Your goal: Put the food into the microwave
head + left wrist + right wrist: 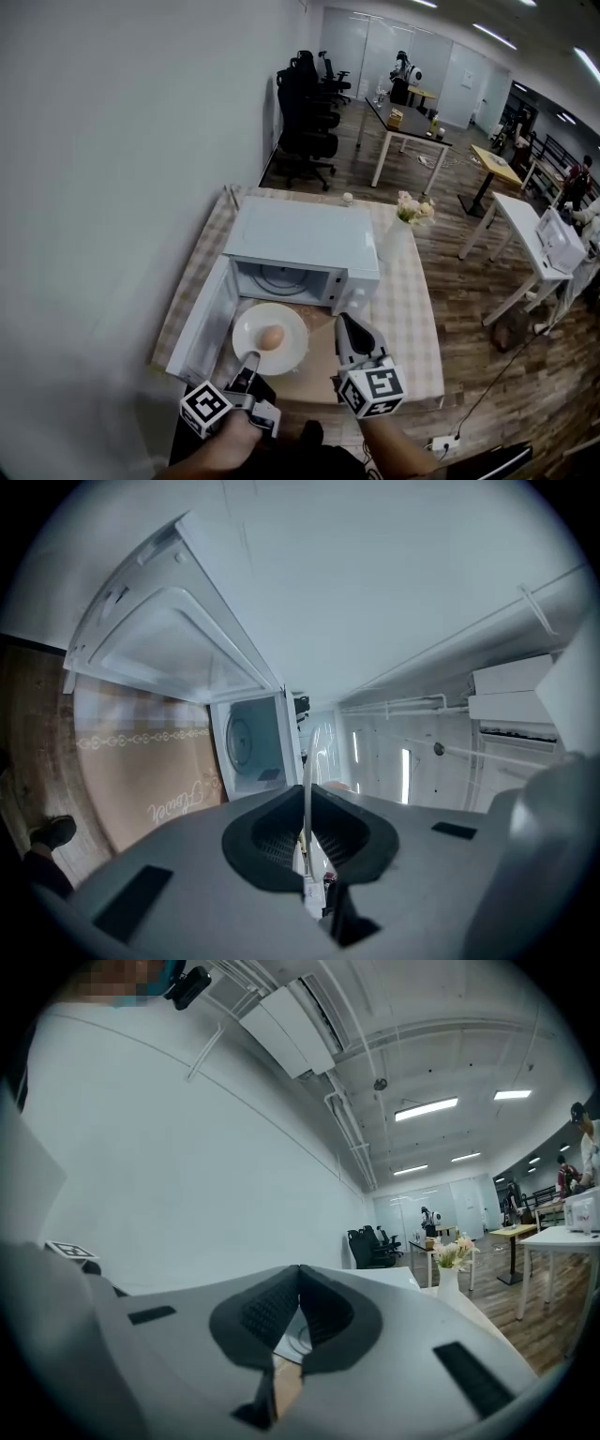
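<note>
A white microwave (300, 239) stands on the table with its door (203, 323) swung open to the left and its cavity (281, 279) showing. Just in front of the opening hangs a white plate (286, 358) carrying a brown egg (271, 337). My left gripper (250, 357) is shut on the plate's near rim. In the left gripper view the thin rim (307, 780) runs between the closed jaws of the left gripper (305, 841), with the cavity (251, 742) ahead. My right gripper (344, 322) hovers right of the plate. It (299, 1283) is shut and holds nothing.
A checkered cloth covers the table (412, 309), and a tan mat (314, 373) lies under the plate. A vase of flowers (401, 230) stands right of the microwave. A white wall runs along the left. Office chairs and desks fill the room beyond.
</note>
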`<move>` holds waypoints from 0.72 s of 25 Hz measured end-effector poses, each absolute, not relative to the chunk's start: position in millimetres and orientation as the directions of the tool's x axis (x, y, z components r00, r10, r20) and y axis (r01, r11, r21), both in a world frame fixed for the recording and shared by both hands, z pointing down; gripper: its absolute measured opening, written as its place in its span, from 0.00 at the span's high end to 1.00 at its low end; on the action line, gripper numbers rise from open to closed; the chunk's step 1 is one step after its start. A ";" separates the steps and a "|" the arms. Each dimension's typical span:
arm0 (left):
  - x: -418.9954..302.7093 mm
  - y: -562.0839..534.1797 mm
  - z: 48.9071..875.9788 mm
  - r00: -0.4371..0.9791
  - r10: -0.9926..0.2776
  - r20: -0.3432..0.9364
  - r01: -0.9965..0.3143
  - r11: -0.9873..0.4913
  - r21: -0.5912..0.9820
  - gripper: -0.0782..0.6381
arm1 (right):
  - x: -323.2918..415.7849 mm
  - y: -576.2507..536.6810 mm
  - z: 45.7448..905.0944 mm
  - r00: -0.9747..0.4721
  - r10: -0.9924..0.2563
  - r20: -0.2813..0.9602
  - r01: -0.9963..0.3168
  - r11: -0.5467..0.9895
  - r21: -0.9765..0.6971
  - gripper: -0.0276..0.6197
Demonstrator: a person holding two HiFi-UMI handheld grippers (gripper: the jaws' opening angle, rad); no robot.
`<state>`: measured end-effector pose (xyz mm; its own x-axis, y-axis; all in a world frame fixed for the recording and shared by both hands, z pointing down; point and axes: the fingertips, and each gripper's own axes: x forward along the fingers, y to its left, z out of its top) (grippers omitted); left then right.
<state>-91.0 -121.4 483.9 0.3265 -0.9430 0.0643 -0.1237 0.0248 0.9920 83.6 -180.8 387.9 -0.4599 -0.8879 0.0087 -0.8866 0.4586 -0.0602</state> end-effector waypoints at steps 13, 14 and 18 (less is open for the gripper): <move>-65.7 -167.3 507.1 0.215 -0.970 0.110 -0.165 0.075 0.983 0.86 | 101.6 -235.6 397.0 -0.595 -0.804 -0.006 -0.803 0.594 -0.041 0.95; -63.9 -169.7 507.9 0.210 -0.971 0.109 -0.161 0.076 0.984 0.86 | 100.7 -237.4 396.3 -0.609 -0.793 -0.006 -0.793 0.609 -0.035 0.95; -54.7 -178.0 513.6 0.182 -0.975 0.125 -0.156 0.096 0.983 0.86 | 107.1 -247.2 399.3 -0.638 -0.770 -0.010 -0.769 0.638 -0.040 0.95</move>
<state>-54.7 -178.0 513.6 0.1819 -0.9754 0.1245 -0.1562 0.0964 0.9830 107.1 -247.2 399.3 -0.6379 -0.7700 -0.0097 -0.7692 0.6377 -0.0403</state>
